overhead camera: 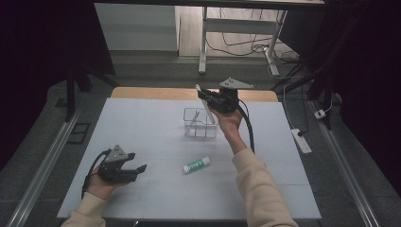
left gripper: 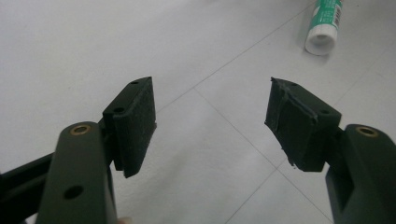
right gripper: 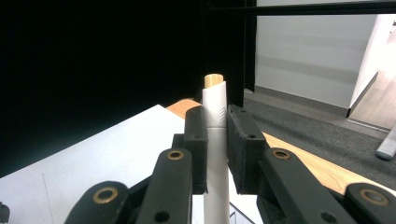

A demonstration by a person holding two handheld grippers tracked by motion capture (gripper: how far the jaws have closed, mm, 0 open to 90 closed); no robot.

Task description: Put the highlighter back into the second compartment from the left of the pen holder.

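Two hand-held grippers up, one white pen pinched in my right.

My right hand-held gripper [overhead camera: 206, 98], upper centre of the high view, clamps the white pen [right gripper: 215, 140] between its pads, tan tip up, above the clear box [overhead camera: 200, 123]. My left hand-held gripper [overhead camera: 137, 169], lower left, has jaws spread with nothing between them, over the counter [overhead camera: 142, 123]. Glue stick [overhead camera: 196, 165] lies flat mid-frame, below the box.
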